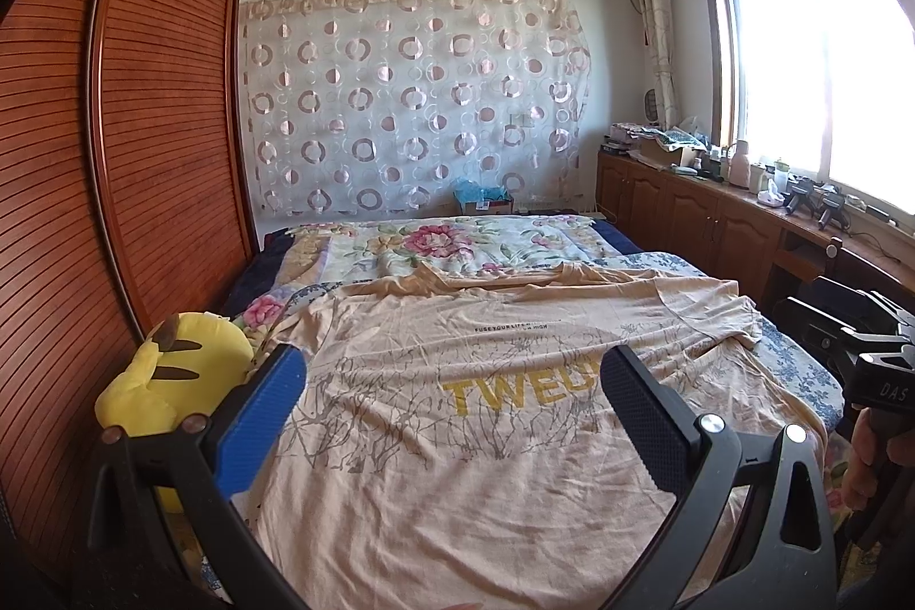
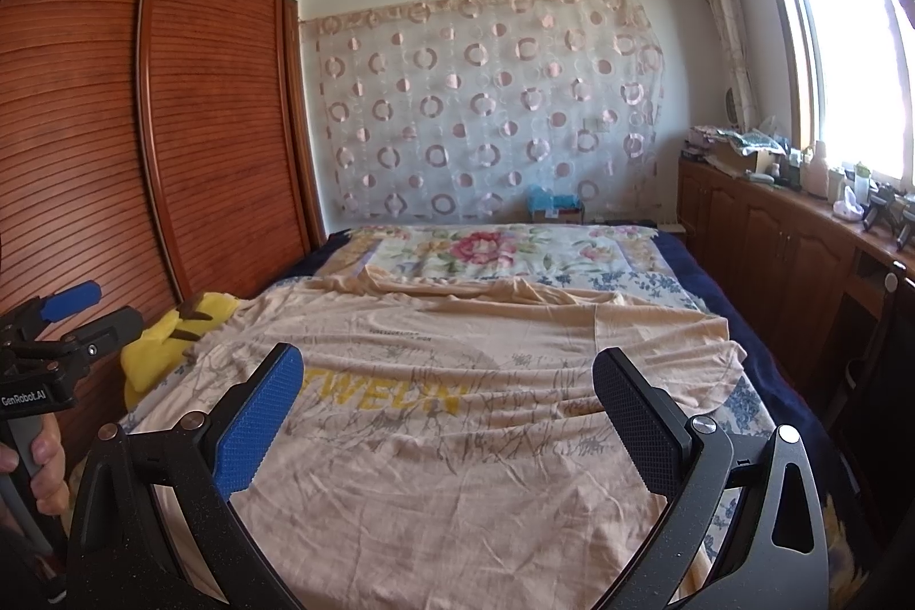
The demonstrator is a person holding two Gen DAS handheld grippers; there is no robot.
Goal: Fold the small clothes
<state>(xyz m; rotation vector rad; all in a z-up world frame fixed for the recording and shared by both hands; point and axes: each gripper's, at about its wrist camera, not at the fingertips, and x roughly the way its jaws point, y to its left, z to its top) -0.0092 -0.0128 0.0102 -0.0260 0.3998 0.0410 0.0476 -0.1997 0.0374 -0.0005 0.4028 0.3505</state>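
Hovering above the near end of the bed, left tongs and right tongs both gape wide, nothing held. Peach T-shirt lies spread flat on the bed w/ its print facing up, hem toward the cameras, far edge rumpled. Yellow plush toy sits just beside the shirt's left side. Risks, imo: pinching the bedsheet along w/ the thin fabric, or the left sleeve snagging on the toy during a fold.
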